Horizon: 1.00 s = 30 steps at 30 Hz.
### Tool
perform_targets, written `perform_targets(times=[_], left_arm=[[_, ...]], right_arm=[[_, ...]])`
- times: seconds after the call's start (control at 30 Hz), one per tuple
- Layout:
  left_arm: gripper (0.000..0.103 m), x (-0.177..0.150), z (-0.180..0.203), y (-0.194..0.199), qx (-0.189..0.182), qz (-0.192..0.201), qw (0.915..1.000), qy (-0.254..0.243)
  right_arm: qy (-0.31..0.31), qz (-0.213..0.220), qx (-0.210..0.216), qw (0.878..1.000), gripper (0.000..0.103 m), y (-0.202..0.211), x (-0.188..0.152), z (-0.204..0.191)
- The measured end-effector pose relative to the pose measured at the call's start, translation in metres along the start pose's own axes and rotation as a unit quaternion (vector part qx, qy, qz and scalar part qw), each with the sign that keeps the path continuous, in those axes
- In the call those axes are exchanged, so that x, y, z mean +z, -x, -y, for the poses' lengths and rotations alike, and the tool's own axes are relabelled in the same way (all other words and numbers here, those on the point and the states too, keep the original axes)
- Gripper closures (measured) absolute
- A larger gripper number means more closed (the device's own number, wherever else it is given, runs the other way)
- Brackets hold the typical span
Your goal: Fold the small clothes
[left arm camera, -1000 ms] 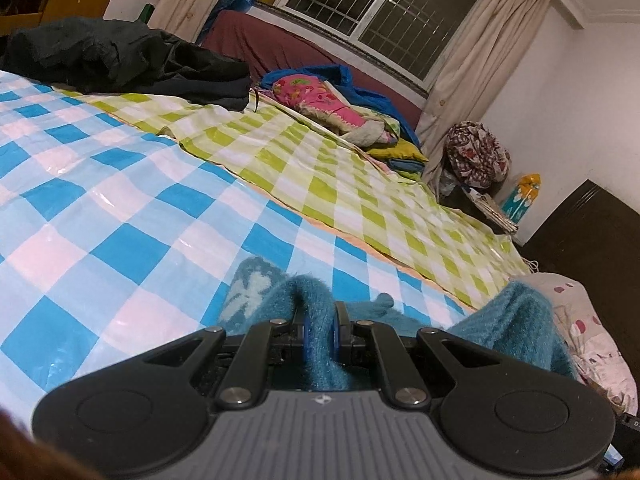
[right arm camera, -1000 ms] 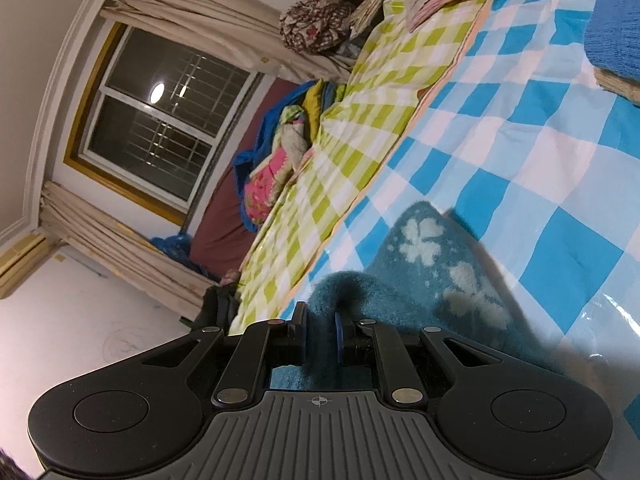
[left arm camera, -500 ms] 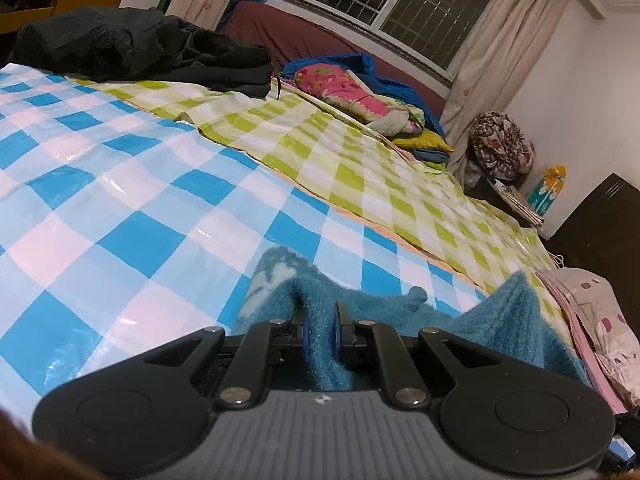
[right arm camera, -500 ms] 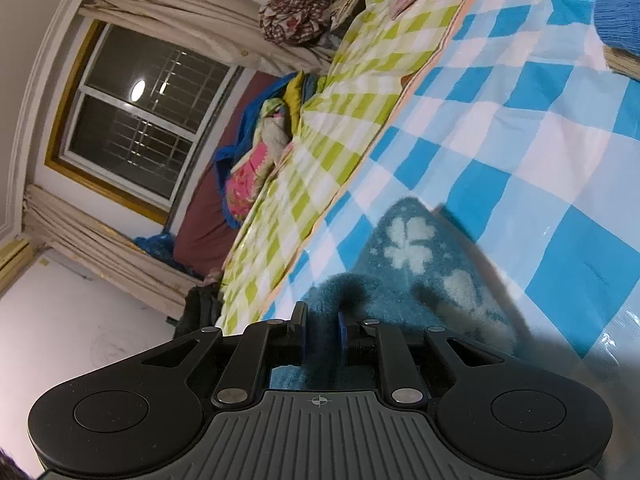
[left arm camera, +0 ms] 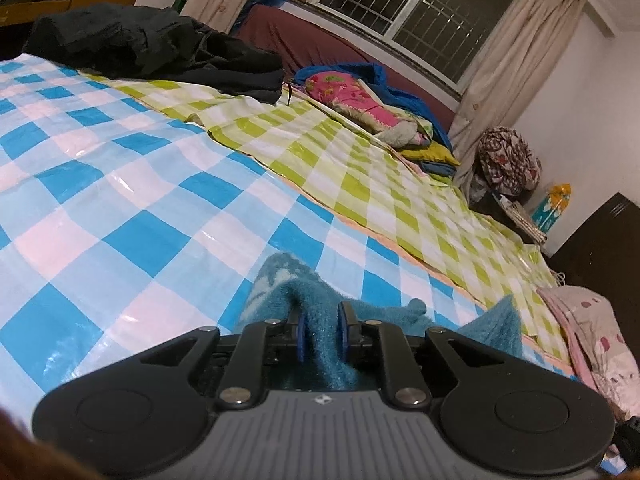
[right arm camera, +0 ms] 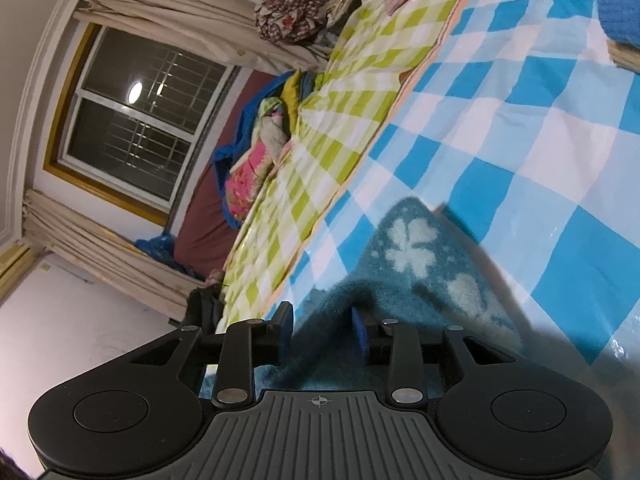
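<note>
Teal fleece garment (left arm camera: 320,320) with pale flower shapes lies bunched on the bed's blue-and-white checked sheet (left arm camera: 120,184), right in front of both your cameras. Your left tongs (left arm camera: 322,334) have a ridge of that fleece between their blue pads; their jaws are opening, but the pads still press on the cloth from both sides. Your right tongs (right arm camera: 322,330) are also opening and stand wider: a fold of the same garment (right arm camera: 416,264) rises between the fingers, and a gap shows beside the left-hand finger, so nothing is pinched there. Beyond the blue sheet lies a green-and-white checked sheet (left arm camera: 360,168), with a black heap of clothing (left arm camera: 160,48) at its far end and a pink bundle (left arm camera: 352,96) below the barred window (left arm camera: 420,4).
</note>
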<state>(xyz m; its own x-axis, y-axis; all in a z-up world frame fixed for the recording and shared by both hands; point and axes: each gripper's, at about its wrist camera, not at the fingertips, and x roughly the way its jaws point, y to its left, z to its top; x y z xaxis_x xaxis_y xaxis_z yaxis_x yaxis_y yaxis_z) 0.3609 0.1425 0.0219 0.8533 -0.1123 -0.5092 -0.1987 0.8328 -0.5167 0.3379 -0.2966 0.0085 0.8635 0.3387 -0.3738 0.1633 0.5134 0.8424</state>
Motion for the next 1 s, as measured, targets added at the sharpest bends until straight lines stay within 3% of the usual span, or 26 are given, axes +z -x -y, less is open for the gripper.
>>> perform_targets(times=[0.2, 0.4, 0.47, 0.7, 1.0], left_arm=[[0.079, 0.003, -0.003, 0.003, 0.0, 0.009, 0.9998, 0.015], [0.076, 0.004, -0.004, 0.005, -0.003, 0.022, 0.9992, 0.034], [0.074, 0.004, -0.003, 0.005, -0.003, 0.026, 0.999, 0.036], [0.07, 0.006, -0.003, 0.004, 0.002, 0.027, 0.9989, 0.038], [0.069, 0.008, -0.008, 0.005, 0.002, 0.024, 0.9986, 0.047]], right_arm=[[0.003, 0.002, -0.004, 1.0, 0.071, 0.0, -0.001, 0.002], [0.007, 0.017, 0.005, 1.0, 0.06, 0.004, 0.002, -0.001], [0.02, 0.031, 0.003, 0.999, 0.055, 0.008, 0.003, -0.003], [0.068, 0.034, -0.025, 0.997, 0.054, 0.011, 0.003, -0.009], [0.217, 0.021, -0.111, 0.97, 0.054, -0.006, -0.008, -0.026]])
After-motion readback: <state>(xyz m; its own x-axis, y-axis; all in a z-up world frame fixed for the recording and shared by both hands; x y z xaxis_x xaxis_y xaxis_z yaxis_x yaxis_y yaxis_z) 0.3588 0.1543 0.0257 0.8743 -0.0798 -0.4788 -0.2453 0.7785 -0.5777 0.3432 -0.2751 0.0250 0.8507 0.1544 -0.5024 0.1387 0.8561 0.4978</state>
